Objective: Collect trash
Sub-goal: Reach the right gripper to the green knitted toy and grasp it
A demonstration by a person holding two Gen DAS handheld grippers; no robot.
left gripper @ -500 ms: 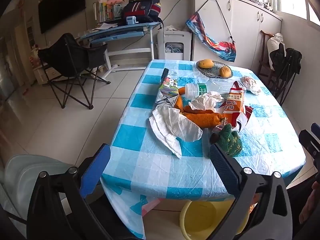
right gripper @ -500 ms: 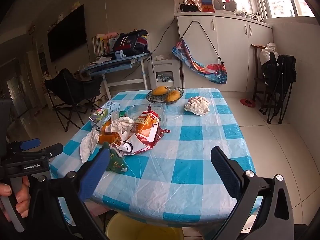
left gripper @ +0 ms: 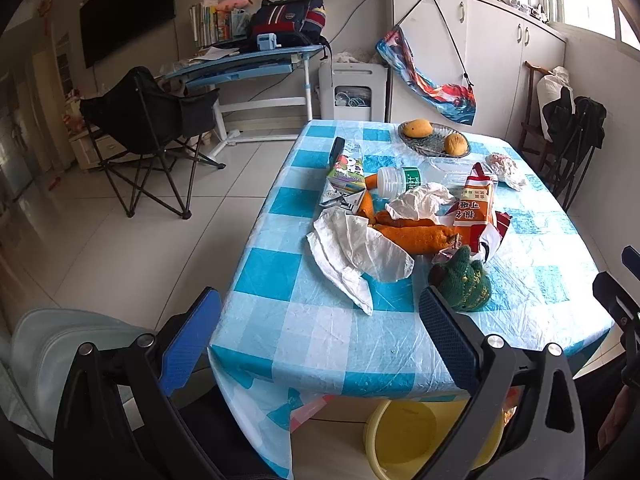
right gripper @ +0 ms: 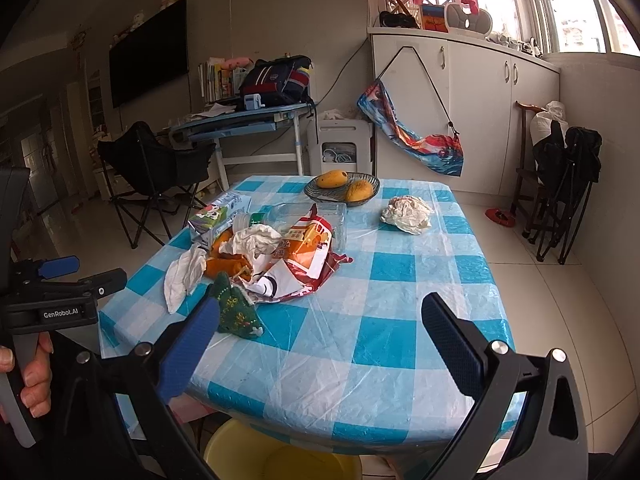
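Observation:
A pile of trash lies on the blue-checked table (left gripper: 320,332): white tissue (left gripper: 356,252), orange peel (left gripper: 416,236), an orange-red juice carton (left gripper: 476,204), a milk carton (left gripper: 346,174), a plastic bottle (left gripper: 396,182) and a crumpled paper ball (left gripper: 506,168). The pile also shows in the right wrist view, with the juice carton (right gripper: 308,246) and the paper ball (right gripper: 408,214). A yellow bin (left gripper: 416,436) stands under the table's near edge. My left gripper (left gripper: 320,344) is open and empty, short of the pile. My right gripper (right gripper: 320,344) is open and empty above the near edge.
A green knitted toy (left gripper: 464,284) lies by the pile. A wire bowl with two mangoes (left gripper: 436,140) stands at the far end. A black folding chair (left gripper: 148,128) and a blue desk (left gripper: 240,68) stand to the left. A pale chair back (left gripper: 60,344) is at my near left.
Both grippers have barely moved; the views are almost the same as half a second ago.

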